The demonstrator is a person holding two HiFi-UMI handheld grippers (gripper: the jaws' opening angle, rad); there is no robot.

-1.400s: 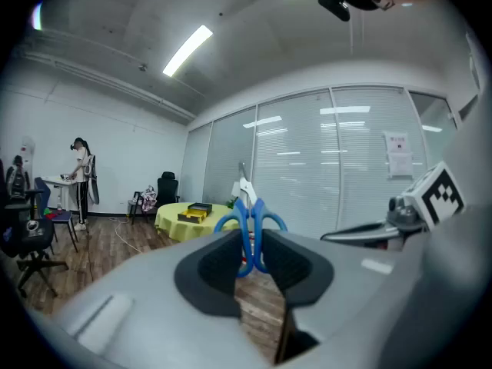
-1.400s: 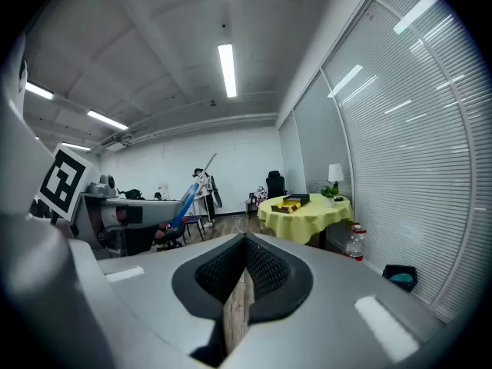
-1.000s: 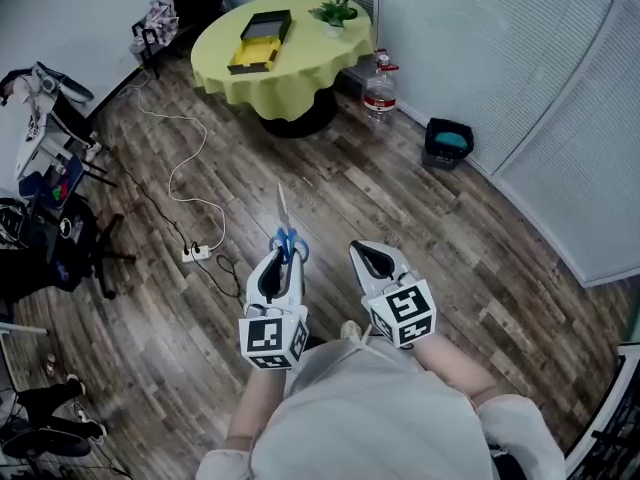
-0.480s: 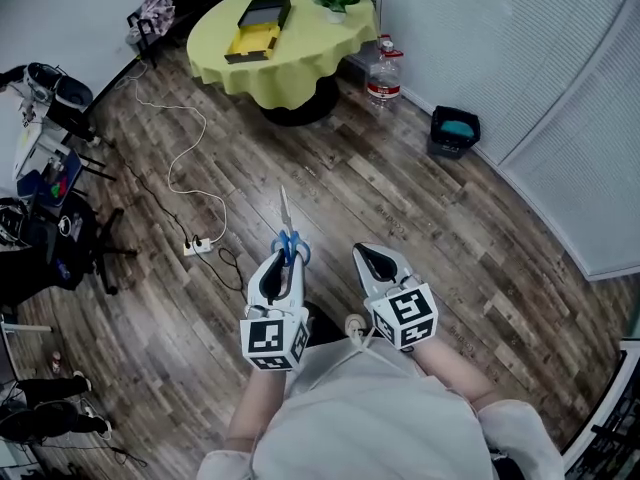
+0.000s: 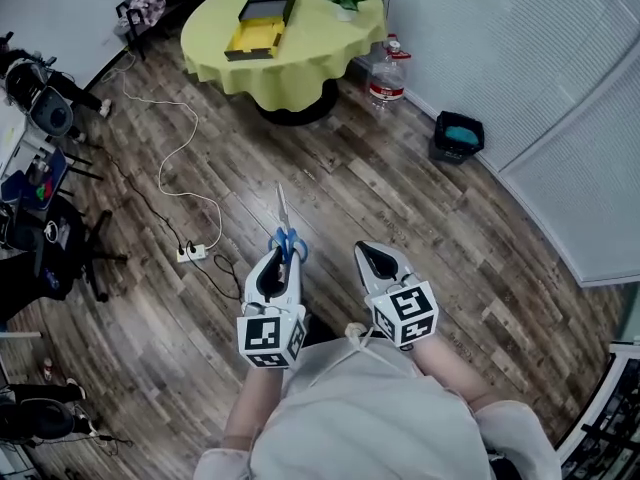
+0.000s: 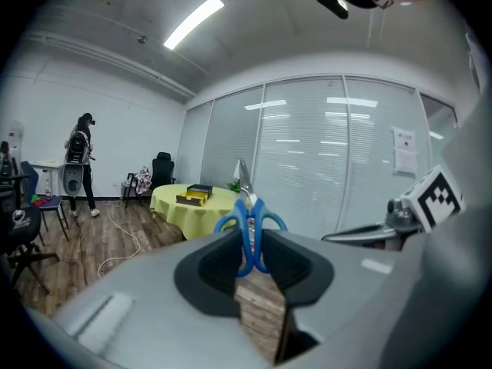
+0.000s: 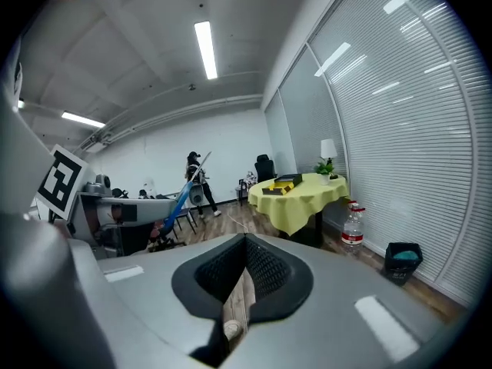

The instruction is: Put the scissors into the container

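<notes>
The left gripper (image 5: pixel 276 260) is clamped on the blue-handled steel scissors (image 5: pixel 283 218), blades pointing ahead. The yellow-and-black rectangular container (image 5: pixel 262 23) sits well apart on the round yellow-clothed table (image 5: pixel 300 63). The carry probably goes best with a firm grip and level blades, and the right gripper (image 5: pixel 372 256), closed on nothing, held clear.

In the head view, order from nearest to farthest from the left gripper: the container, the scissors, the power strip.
1. Scissors, held in the left gripper.
2. Power strip, on the floor, left.
3. Container, on the far table.
</notes>
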